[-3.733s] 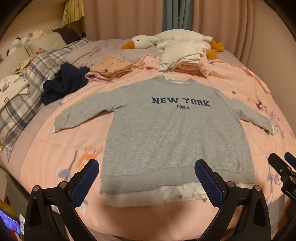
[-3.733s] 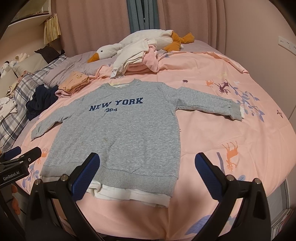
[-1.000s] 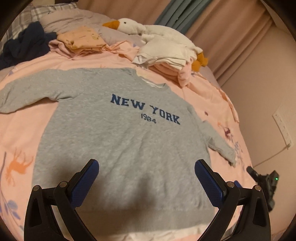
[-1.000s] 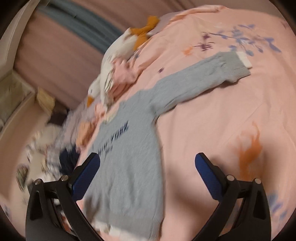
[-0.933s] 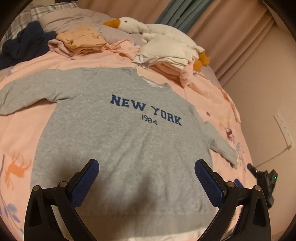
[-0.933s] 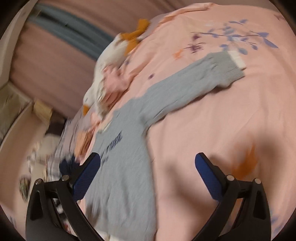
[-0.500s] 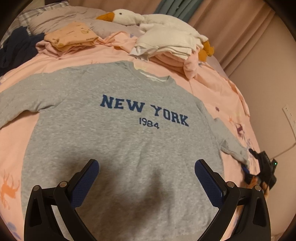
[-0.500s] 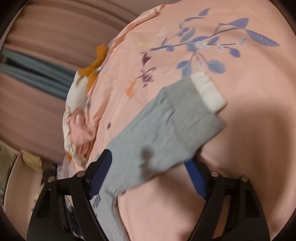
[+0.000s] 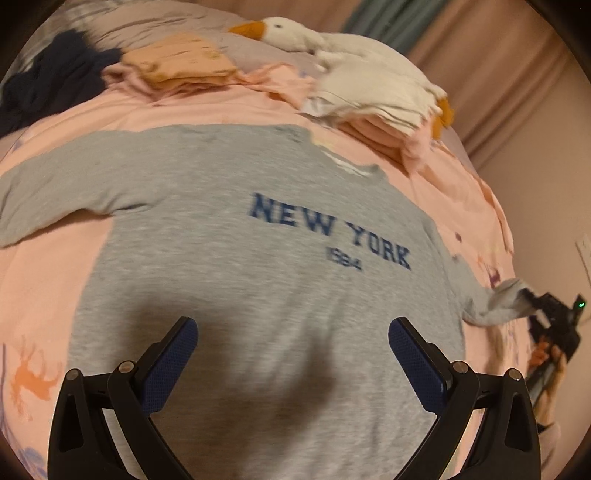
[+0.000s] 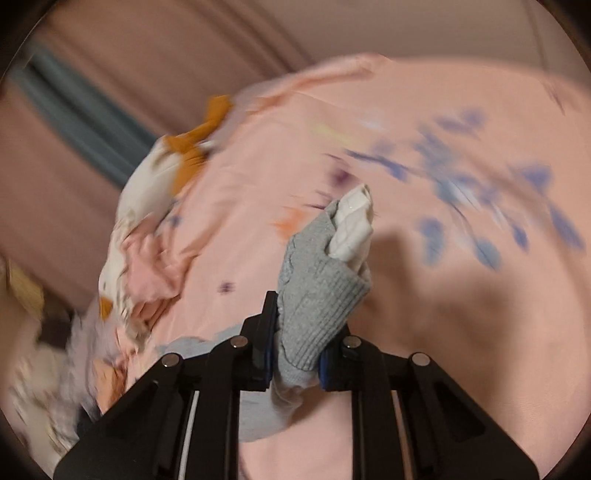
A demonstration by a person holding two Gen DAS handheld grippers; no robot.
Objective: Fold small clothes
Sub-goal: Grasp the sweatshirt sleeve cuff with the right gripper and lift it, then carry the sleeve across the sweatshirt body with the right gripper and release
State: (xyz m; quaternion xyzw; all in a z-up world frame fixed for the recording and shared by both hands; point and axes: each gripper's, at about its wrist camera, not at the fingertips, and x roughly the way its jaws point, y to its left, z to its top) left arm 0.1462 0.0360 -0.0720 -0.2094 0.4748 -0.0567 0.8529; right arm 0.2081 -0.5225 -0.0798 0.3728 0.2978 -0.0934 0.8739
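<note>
A grey "NEW YORK 1984" sweatshirt (image 9: 258, 266) lies flat, front up, on the pink bedspread (image 9: 44, 280). My left gripper (image 9: 291, 354) is open and empty, hovering over the sweatshirt's lower body. My right gripper (image 10: 295, 354) is shut on the sweatshirt's right sleeve cuff (image 10: 317, 291), grey ribbing with a white inner cuff, lifted off the bed. In the left wrist view the right gripper (image 9: 550, 314) holds that sleeve end (image 9: 506, 299) at the far right.
Folded orange and pink clothes (image 9: 181, 66), a dark navy garment (image 9: 51, 81), a stack of white and pink clothes (image 9: 376, 99) and a plush goose (image 9: 291, 31) lie at the back of the bed. Curtains and a wall stand behind.
My right gripper has shut on the right sleeve cuff and raised it off the bed. My left gripper has moved in lower over the sweatshirt, still open.
</note>
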